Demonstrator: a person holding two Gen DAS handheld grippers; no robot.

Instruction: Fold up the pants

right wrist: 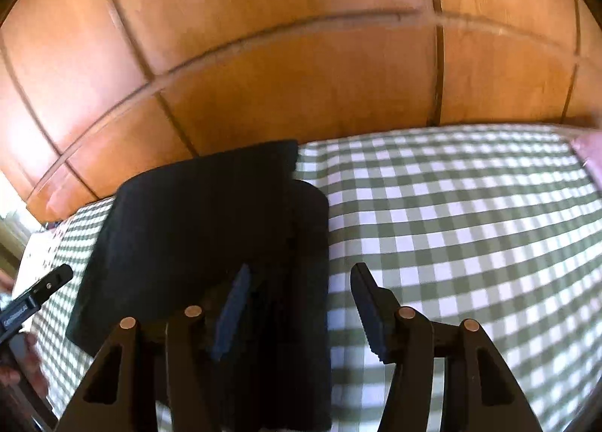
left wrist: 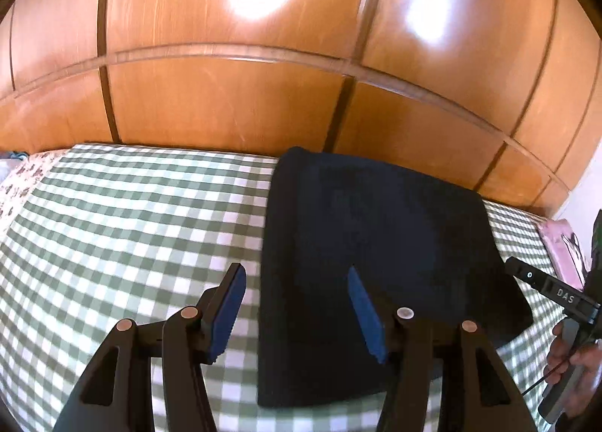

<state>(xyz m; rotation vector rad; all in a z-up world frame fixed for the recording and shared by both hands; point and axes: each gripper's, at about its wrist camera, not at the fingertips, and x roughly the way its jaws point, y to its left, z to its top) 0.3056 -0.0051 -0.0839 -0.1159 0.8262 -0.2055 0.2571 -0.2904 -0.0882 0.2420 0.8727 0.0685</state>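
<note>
A: Which step, judging by the dark navy cloth pants point(left wrist: 368, 266) folded into a flat rectangle on the green-and-white checked bedsheet point(left wrist: 124, 228)?

B: Likely near done; perhaps one more fold or smoothing, needing a fresh grasp at an edge.

A: Grippers?

B: Left gripper point(left wrist: 297, 309) parted, holding nothing, pants at one o'clock. Right gripper point(right wrist: 301, 313) likewise released, empty, pants at eleven o'clock.

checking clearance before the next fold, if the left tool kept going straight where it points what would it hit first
Most likely the near left edge of the folded dark pants, or the checked bedsheet beside it; depth is unclear. The left tool is open and holds nothing.
</note>
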